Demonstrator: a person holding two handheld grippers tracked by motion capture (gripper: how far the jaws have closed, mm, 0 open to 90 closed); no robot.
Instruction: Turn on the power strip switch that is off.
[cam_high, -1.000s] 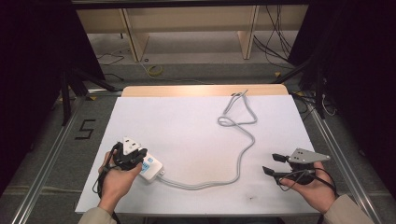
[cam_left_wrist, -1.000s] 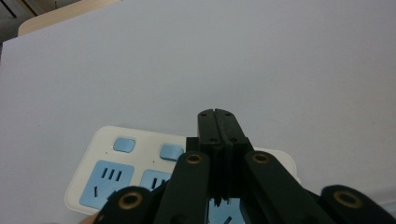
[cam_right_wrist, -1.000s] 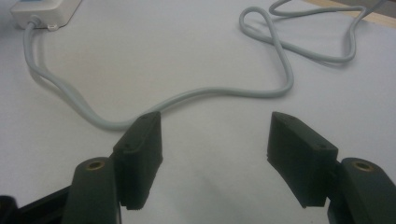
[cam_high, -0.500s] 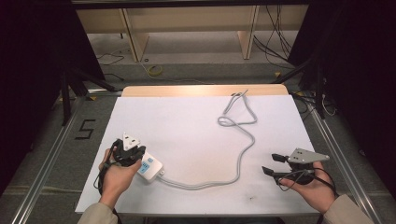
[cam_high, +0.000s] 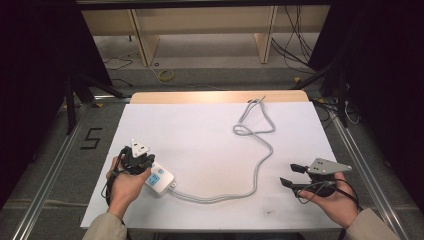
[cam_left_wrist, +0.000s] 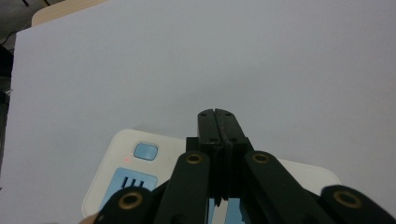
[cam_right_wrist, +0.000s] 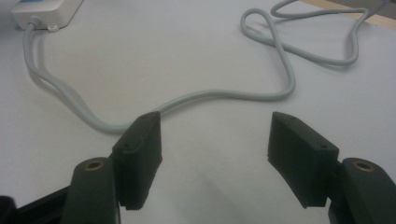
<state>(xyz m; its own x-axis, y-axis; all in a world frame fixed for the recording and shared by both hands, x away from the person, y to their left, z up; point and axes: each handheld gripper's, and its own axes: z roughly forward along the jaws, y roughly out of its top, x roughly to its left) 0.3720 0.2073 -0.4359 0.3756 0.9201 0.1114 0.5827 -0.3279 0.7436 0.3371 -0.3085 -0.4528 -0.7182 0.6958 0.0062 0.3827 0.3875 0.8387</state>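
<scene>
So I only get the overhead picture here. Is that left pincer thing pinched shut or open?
Observer: Shut. In the left gripper view the left gripper has its jaws pressed together, above the power strip.
Operator: Is anything lit on that strip?
Observer: Yes, a tiny red light glows beside its pale blue button.
Operator: And the other pincer?
Observer: The right gripper is wide open, holding nothing, with the grey cord lying on the table beyond it.

- My left gripper (cam_high: 140, 161) sits over the white power strip (cam_high: 159, 179).
- Its grey cable (cam_high: 258, 165) loops across the white table (cam_high: 200, 135).
- My right gripper (cam_high: 291, 175) hovers open-jawed.
</scene>
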